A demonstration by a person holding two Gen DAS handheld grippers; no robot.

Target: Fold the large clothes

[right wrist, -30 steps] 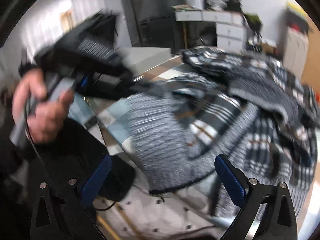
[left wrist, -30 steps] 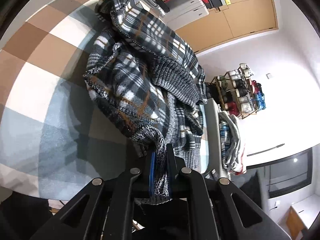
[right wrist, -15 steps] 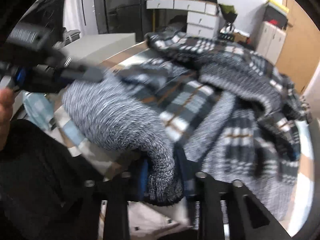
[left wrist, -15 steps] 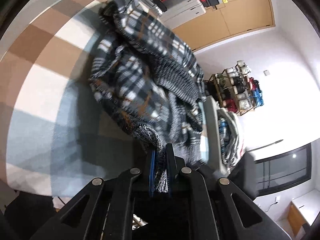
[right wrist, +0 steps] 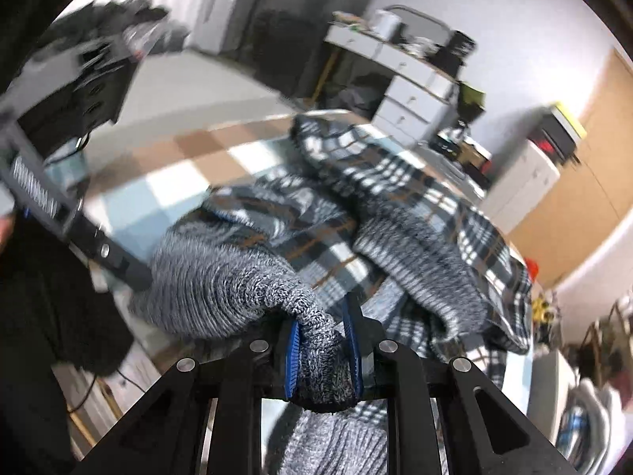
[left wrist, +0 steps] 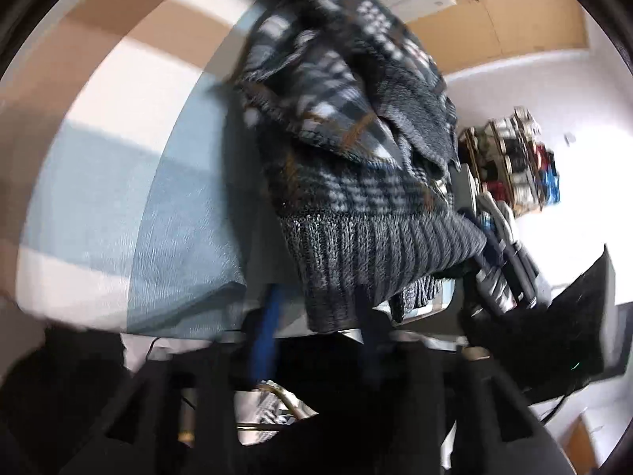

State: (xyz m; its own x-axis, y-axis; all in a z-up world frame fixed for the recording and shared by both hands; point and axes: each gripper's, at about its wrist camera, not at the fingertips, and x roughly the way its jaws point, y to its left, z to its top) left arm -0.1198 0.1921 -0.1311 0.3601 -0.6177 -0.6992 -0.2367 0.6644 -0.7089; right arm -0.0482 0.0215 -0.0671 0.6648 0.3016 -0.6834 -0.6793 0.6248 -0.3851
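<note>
The plaid sweater (right wrist: 395, 213) lies heaped on the checked desk (left wrist: 118, 182). The right claw (right wrist: 323, 350) is clenched on its grey ribbed hem (right wrist: 316, 340). The left claw (left wrist: 312, 316) is opening, the hem (left wrist: 376, 253) draped loosely between its fingers.

Coarse ribbed knit sweater (right wrist: 253, 289); smooth checked bedcloth (left wrist: 103, 182).

Item count, both wrist views

One plaid knit garment (right wrist: 395, 213) is seen on one checked cloth (left wrist: 118, 182). Two grippers are counted: the left gripper (left wrist: 316, 316) and the right gripper (right wrist: 322, 350). One shoe rack (left wrist: 514, 166) and one drawer unit (right wrist: 411, 95) are noted.
</note>
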